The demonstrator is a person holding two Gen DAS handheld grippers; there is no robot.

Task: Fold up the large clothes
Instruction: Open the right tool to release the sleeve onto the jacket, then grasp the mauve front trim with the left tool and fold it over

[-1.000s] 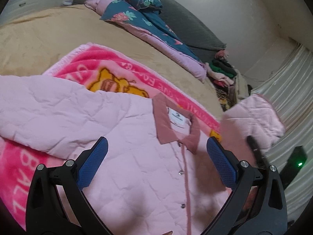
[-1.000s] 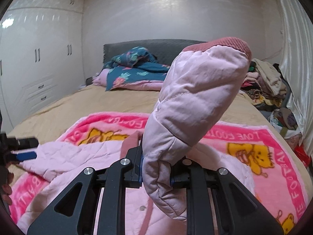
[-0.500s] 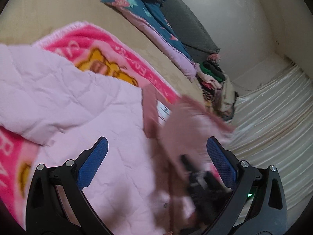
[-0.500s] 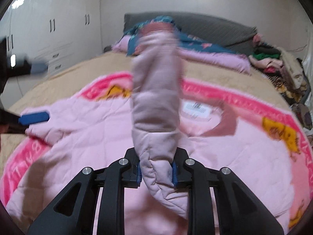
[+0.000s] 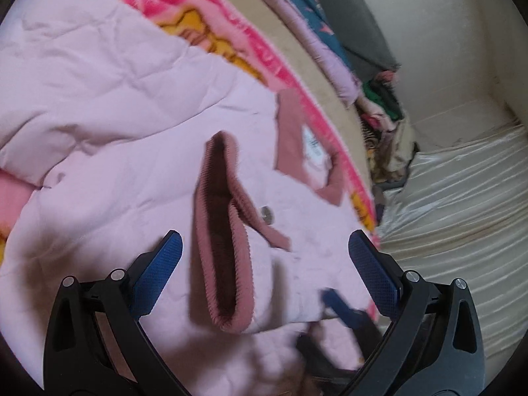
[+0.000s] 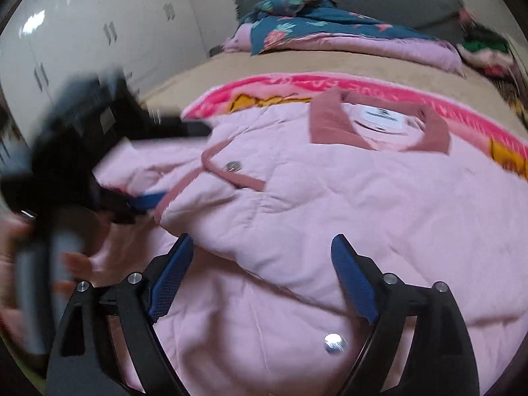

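The pink quilted jacket [image 6: 346, 198] is lying front-up on the cartoon blanket [image 6: 297, 82] on the bed, one sleeve [image 5: 227, 247] already folded across its chest — the other sleeve and the body folds are still waiting. Both the left gripper [image 5: 264, 277] and the right gripper [image 6: 260, 277] are hovering with fingers spread, gripping nothing. No containers are showing.

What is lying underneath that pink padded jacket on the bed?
Under the pink jacket lies a bright pink cartoon blanket, showing only along the far edge and corners. Beneath that is the tan bedspread. How far the blanket runs under the jacket is hidden.
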